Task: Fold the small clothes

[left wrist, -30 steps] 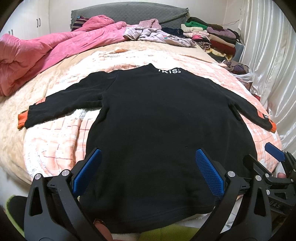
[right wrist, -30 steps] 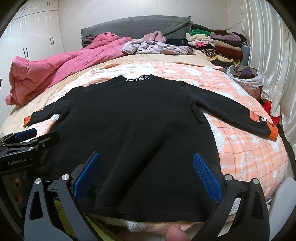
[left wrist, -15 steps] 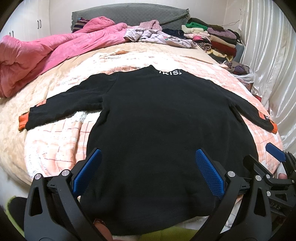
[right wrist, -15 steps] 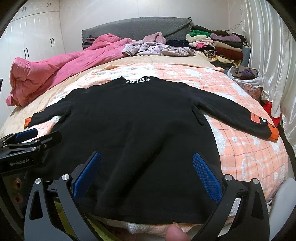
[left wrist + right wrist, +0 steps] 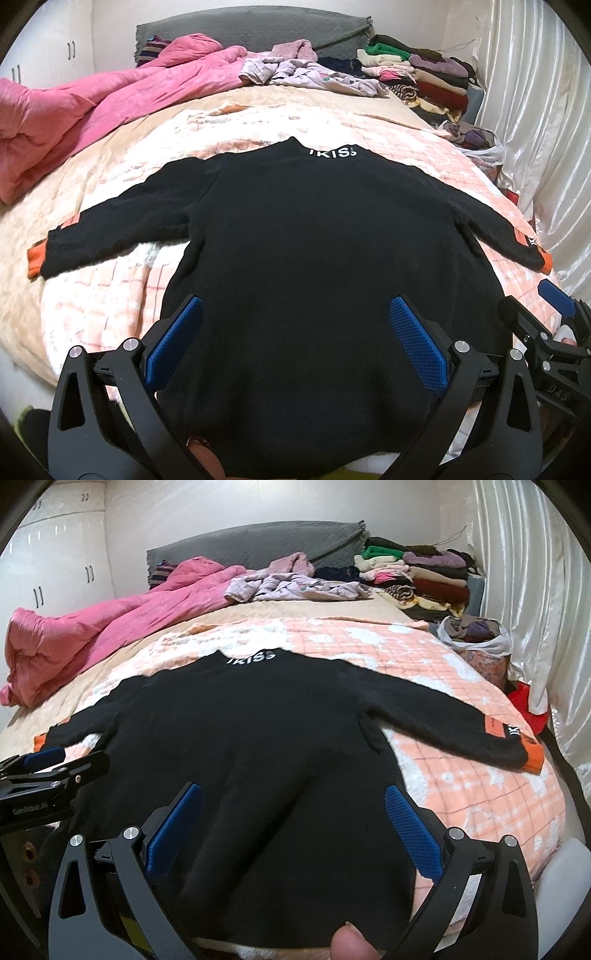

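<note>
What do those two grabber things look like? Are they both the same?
Yes, they look the same. The left gripper has a black plastic frame with cut-out holes, silver screws, and two fingers with bumpy blue pads. The right gripper has the same black frame and blue pads. One carries small white lettering on its side.

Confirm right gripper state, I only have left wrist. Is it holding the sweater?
Observer: No. The right gripper has its jaws wide open over the black sweater near the hem, with nothing pinched.
Operator: Fabric flat there?
Observer: Not quite. The right wrist view shows shallow ridges running toward the hem between the jaws.
Operator: Right sleeve?
Observer: It is spread out straight on the checked blanket, and the whole orange cuff is in view.
</note>
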Motion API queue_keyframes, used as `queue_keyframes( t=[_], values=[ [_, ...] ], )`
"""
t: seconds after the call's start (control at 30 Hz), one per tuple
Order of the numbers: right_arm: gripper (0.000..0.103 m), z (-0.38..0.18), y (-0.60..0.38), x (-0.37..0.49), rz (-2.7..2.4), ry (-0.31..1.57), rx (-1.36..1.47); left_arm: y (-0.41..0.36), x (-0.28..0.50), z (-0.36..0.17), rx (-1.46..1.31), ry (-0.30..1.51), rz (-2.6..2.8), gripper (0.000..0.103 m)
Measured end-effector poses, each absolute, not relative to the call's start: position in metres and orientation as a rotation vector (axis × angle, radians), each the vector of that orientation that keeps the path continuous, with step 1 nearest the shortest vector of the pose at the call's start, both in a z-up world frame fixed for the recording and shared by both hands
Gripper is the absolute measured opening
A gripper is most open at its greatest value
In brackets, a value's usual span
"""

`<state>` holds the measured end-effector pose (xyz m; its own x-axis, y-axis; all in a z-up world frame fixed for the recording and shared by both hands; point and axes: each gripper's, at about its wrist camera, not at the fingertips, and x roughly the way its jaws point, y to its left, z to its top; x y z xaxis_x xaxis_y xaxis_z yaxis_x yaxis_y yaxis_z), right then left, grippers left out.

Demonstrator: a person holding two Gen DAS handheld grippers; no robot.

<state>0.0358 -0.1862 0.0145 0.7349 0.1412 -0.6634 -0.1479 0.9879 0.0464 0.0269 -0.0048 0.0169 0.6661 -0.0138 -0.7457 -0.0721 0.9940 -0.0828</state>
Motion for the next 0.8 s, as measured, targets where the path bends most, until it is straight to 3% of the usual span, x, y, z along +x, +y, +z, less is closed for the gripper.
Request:
queue_keyframes(
  t=[0.8],
  values=[
    [0.099, 0.011, -0.235, 0.084, 0.003, 0.733, 0.056, -0.013, 0.081, 0.021, -0.120, 0.847, -0.009, 0.095]
  ],
)
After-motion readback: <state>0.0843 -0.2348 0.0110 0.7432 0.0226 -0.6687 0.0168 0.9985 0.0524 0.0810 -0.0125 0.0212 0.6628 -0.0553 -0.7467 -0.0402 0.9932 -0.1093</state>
